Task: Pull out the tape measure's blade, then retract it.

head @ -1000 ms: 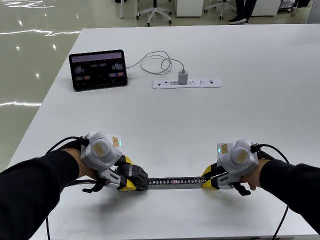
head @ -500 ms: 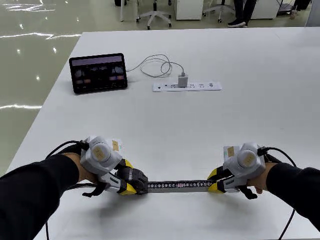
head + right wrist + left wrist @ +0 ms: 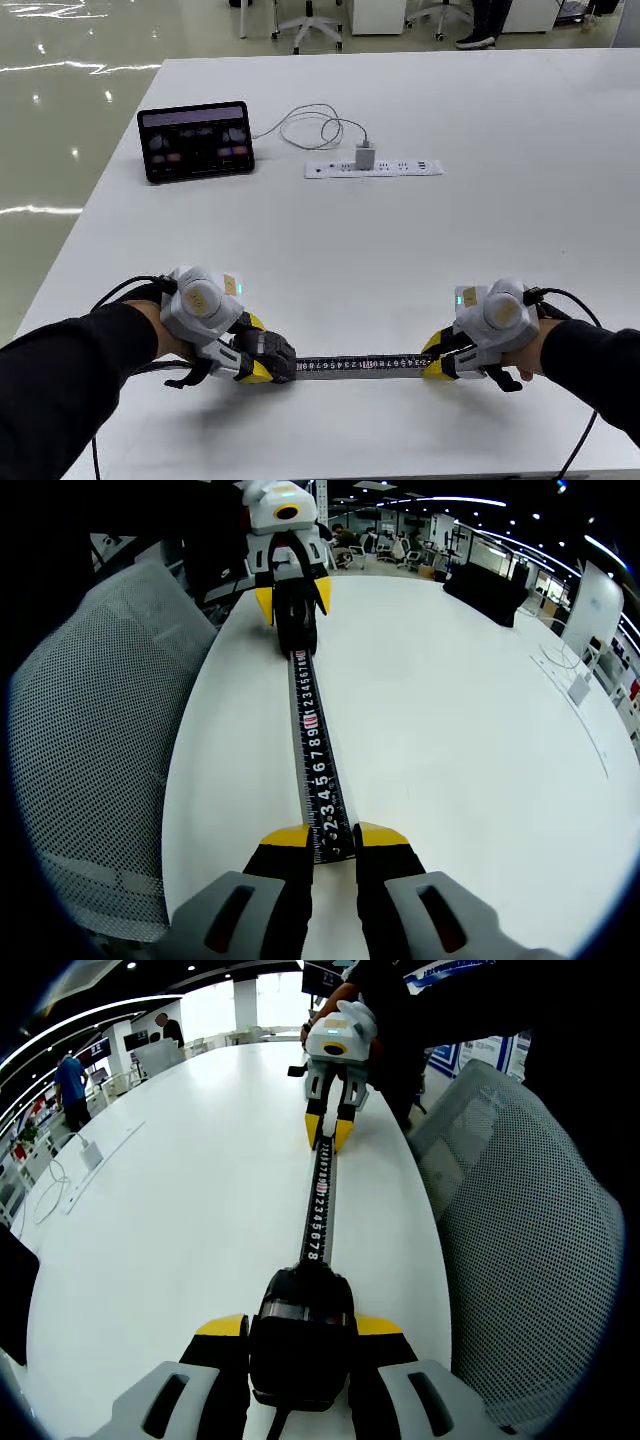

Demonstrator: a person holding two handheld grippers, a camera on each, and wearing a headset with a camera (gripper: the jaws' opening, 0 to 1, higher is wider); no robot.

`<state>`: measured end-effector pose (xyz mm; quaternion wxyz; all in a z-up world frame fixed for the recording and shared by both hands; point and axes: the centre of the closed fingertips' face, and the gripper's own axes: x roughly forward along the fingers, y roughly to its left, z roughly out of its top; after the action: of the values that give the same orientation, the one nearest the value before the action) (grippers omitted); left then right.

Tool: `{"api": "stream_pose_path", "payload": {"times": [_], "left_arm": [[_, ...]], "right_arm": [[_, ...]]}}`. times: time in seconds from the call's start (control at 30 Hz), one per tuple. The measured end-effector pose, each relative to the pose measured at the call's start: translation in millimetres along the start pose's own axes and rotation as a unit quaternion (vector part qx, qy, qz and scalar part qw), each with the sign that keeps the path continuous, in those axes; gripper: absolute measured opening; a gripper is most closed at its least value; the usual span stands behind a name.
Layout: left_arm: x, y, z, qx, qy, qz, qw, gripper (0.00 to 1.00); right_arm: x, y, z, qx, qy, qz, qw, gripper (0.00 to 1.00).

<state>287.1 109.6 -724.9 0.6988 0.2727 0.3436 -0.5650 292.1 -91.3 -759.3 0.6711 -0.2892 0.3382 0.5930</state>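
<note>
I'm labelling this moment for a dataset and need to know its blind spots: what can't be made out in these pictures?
Blade tip and its end hook: right gripper view, hidden between the closed jaws of the right gripper.
Tape measure sides and any lock button: left gripper view, covered by the left gripper.
Tablet screen content: head view, too small to read.

On a smooth white table [image 3: 420,250] with a soft satin sheen, a tape measure [image 3: 302,1345] cased in matt black plastic, its dark blade [image 3: 313,750] faintly glossy. Left gripper [image 3: 300,1324] and right gripper [image 3: 333,838]: smooth grey plastic, yellow-tipped. Nearby, a grey mesh chair back [image 3: 520,1250]; the floor [image 3: 60,110] is mirror-glossy.
</note>
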Motion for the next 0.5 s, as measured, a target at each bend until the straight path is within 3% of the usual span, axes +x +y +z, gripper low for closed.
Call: {"api": "stream_pose_path", "payload": {"times": [0.5], "left_arm": [[0.3, -0.7, 0.7, -0.002, -0.001, 0.0, 1.0, 0.34]], "right_arm": [[-6.4, -2.3, -7.7, 0.004, 0.004, -0.003, 1.0, 0.11]]}}
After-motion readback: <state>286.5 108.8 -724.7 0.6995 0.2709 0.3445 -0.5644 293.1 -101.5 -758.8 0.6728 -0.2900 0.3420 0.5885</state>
